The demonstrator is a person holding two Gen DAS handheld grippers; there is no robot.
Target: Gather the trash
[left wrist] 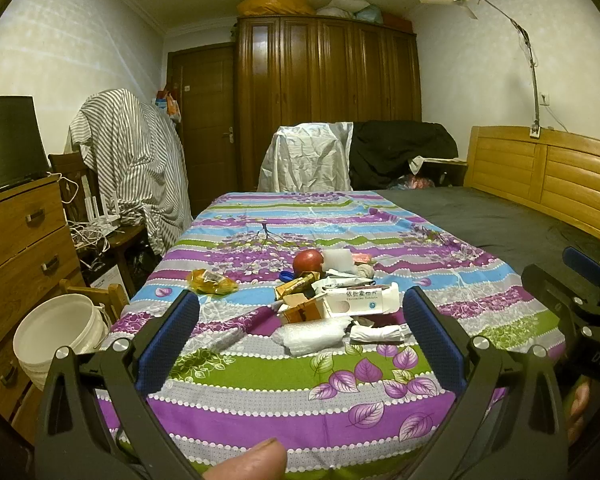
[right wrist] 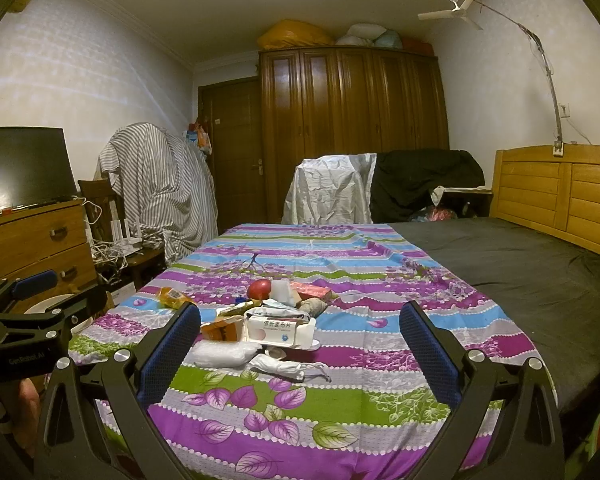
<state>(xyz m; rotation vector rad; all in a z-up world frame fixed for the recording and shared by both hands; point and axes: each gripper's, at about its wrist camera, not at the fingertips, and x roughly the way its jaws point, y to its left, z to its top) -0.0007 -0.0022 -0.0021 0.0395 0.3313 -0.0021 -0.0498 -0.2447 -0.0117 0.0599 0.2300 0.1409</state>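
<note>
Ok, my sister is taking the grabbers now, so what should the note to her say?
Left gripper: open, holding nothing, raised over the near end of the bed.
Right gripper: open, holding nothing, beside the left one.
Trash pile: in the middle of the flowery bedsheet. It has a white medicine box, an orange carton, crumpled white wrappers, a yellow snack bag off to the left, and a red apple at the back.
White bucket: on the floor left of the bed; no trash shows in it.
Done: nothing picked up yet.
Left: collect all of the trash.

trash pile (left wrist: 332, 300) | boxes, wrappers, crumpled paper | heaped on bedspread (left wrist: 300, 392)
</note>
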